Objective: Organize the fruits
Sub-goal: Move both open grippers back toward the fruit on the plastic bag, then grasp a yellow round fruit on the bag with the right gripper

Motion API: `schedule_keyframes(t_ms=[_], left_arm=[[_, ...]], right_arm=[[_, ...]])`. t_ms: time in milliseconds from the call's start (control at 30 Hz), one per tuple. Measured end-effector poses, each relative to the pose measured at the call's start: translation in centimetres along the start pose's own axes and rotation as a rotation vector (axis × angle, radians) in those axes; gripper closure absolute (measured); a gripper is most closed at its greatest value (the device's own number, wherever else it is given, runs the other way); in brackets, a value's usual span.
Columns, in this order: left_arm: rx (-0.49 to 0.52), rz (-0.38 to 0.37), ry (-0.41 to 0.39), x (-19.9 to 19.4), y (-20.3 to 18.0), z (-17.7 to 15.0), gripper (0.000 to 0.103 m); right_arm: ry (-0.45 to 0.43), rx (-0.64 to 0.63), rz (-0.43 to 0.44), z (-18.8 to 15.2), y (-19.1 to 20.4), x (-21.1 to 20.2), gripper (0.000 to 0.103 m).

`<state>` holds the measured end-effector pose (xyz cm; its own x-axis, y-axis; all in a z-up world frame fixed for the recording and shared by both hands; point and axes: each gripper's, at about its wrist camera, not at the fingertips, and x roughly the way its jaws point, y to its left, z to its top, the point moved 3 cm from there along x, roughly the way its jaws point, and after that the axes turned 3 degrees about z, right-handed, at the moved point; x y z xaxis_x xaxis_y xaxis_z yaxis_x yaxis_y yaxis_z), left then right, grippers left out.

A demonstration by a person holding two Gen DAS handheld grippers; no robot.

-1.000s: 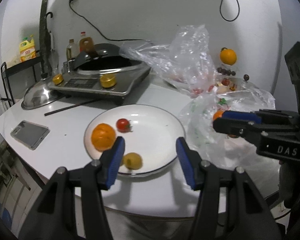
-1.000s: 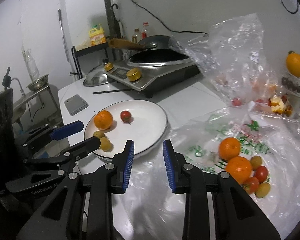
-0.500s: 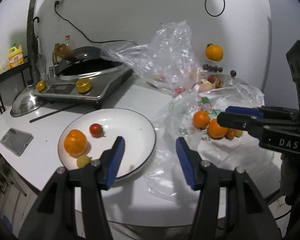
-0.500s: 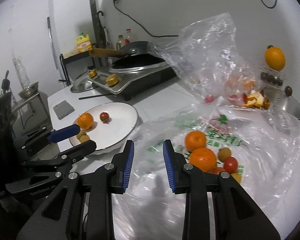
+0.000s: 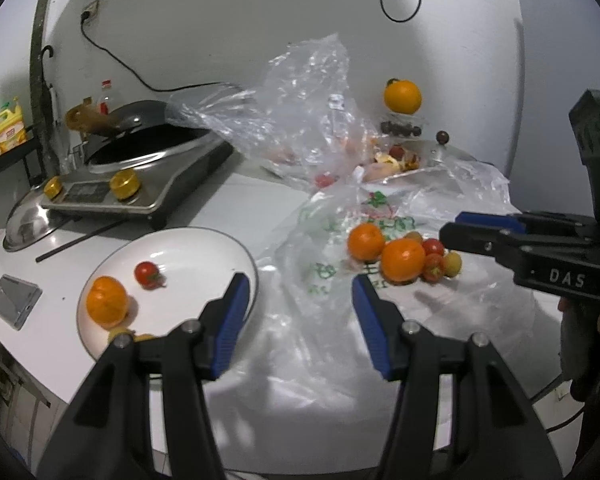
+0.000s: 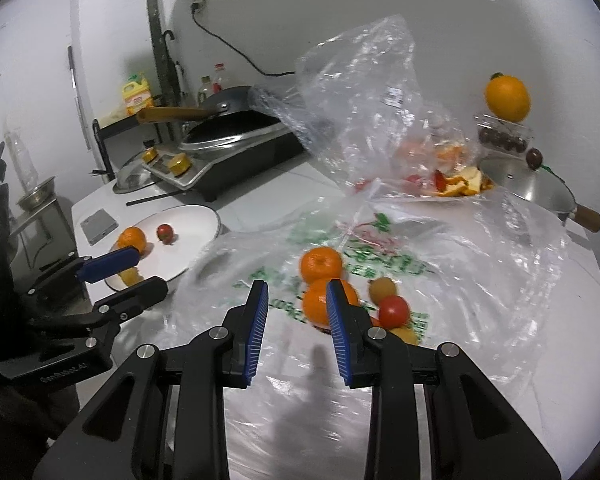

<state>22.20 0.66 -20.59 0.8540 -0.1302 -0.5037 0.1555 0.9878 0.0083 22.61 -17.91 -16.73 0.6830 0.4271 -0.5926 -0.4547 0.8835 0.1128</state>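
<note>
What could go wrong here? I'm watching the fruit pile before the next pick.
The right hand-held gripper has a narrow gap, likely too tight for the near orange. The fruit lies on loose plastic bag, so a finger could snag film. Nudging the orange may roll the red tomato away.

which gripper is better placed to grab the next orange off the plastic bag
Right, probably. The right gripper points straight at the two oranges on the plastic bag, jaws apart and empty. The left gripper sits off to the side, between the white plate and the pile.
</note>
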Motion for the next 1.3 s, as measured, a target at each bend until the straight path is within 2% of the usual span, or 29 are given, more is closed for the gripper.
schedule_keyframes(t_ms=[433, 733, 967, 1300], left_arm=[[0.049, -0.04, 0.027, 1.8, -3.3, 0.5, 0.048], [0.07, -0.054, 0.049, 2.9, -4.7, 0.6, 0.048], [0.081, -0.069, 0.06, 3.5, -5.5, 0.9, 0.048], [0.072, -0.096, 0.062, 4.1, -6.1, 1.4, 0.048]], right_arm=[[0.021, 0.047, -0.073, -1.6, -4.2, -0.1, 0.071], [0.077, 0.079, -0.104, -3.0, -6.7, 0.9, 0.071], [0.129, 0.103, -0.073, -3.3, -7.2, 1.8, 0.071], [0.189, 0.109, -0.094, -3.0, -7.4, 3.0, 0.071]])
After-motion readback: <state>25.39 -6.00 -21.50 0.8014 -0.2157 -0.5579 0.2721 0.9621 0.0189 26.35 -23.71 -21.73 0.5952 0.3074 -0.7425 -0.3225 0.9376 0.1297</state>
